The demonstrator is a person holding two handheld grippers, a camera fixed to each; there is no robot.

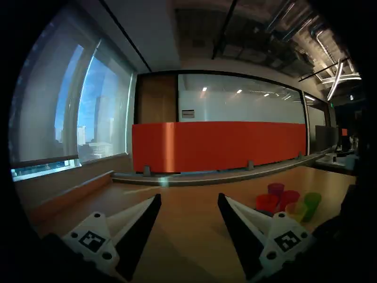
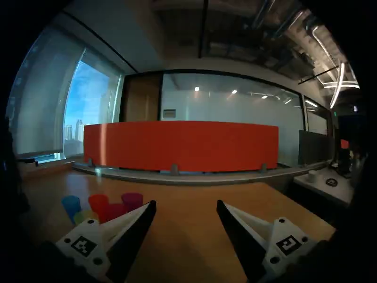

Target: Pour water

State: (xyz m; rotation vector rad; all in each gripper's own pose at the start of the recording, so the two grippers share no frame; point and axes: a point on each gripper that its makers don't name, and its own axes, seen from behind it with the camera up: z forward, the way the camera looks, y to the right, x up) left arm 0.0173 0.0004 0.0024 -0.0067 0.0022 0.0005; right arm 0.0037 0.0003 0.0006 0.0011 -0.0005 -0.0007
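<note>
A cluster of small plastic cups stands on the wooden table (image 1: 188,226). In the left gripper view it lies right of the fingers: a purple cup (image 1: 276,189), red cups (image 1: 289,198), an orange-red cup (image 1: 266,203), a yellow cup (image 1: 296,211) and a green cup (image 1: 311,203). In the right gripper view the same group sits at the left: a blue cup (image 2: 71,206), a red cup (image 2: 98,203), a purple cup (image 2: 132,201). My left gripper (image 1: 189,200) is open over bare wood. My right gripper (image 2: 186,205) is open too, holding nothing.
An orange partition (image 1: 217,145) with glass above runs along the table's far edge. Large windows (image 1: 85,118) line the left side. A side desk (image 2: 325,181) with small items stands at the right, past the table's edge.
</note>
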